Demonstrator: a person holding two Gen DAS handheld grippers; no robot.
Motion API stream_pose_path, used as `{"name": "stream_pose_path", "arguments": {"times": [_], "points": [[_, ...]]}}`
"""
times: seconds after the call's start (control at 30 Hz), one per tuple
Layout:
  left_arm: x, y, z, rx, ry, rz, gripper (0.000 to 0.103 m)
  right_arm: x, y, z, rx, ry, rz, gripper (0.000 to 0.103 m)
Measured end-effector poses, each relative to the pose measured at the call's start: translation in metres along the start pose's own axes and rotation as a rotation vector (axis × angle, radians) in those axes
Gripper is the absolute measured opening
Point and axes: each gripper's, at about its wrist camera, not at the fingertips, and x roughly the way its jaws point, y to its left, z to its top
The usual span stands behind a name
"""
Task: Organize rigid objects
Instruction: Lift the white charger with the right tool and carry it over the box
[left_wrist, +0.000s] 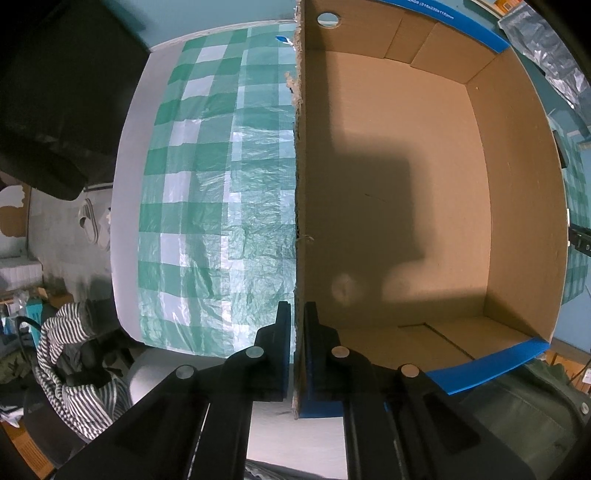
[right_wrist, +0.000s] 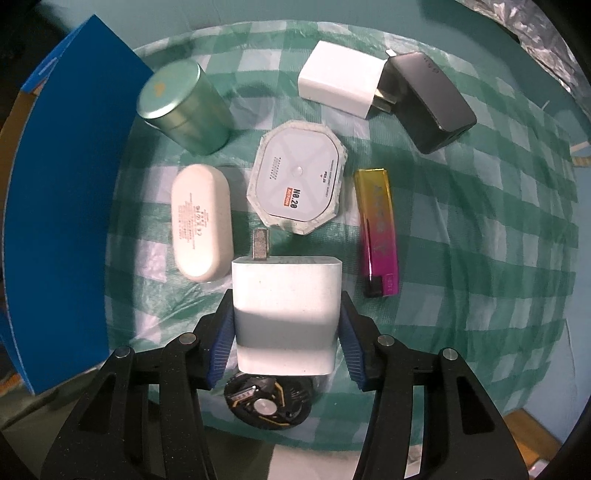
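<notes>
Looked straight down over the tabletop with the left gripper (left_wrist: 295, 314). Had its jaws squeezed together on the torn side wall of the cardboard box (left_wrist: 406, 184), one jaw outside and one jaw inside. Showed a bare brown floor in the box, with only a dark shadow across it. Showed a blue rim along the far and near edges. Lay beside the box: a green and white checked cloth (left_wrist: 207, 184). Hung near the lower left corner: some striped fabric (left_wrist: 74, 369).

Pointed down too with the right gripper (right_wrist: 286, 299). Had its jaws clamped on a white charger (right_wrist: 284, 332), blue pads pressed to both sides, metal prong pointing away from the camera. Hid part of a round black watch piece (right_wrist: 267, 406) underneath.

Rested on the same checked cloth (right_wrist: 480, 258):
- a green tin (right_wrist: 184, 107), tipped toward the box
- a white oval case (right_wrist: 201, 221), just beside the held charger
- an eight-sided white box (right_wrist: 299, 181) marked NO.20, in the middle
- a gold and pink lighter (right_wrist: 376, 232), to its right
- a second white charger (right_wrist: 341, 83) at the back, prongs touching a black charger (right_wrist: 430, 101)

Stood along the left side: the blue outer wall of the box (right_wrist: 62, 206), near the tin and the oval case.
</notes>
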Motion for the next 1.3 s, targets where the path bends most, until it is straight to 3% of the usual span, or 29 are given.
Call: {"name": "stream_pose_path", "arguments": {"times": [0.63,0.73,1.3], "points": [[-0.008,0.002,-0.004,0.019,-0.027,0.010,0.005,-0.086,0.019,0.016,-0.038,-0.056,0.038,0.052],[-0.008,0.004,-0.004,0.018,-0.030,0.008,0.005,-0.105,0.016,-0.004,-0.056,-0.065,0.045,0.052],[-0.011,0.005,-0.005,0.022,-0.039,0.001,0.004,-0.123,0.080,0.038,-0.202,-0.106,0.039,0.052]]}}
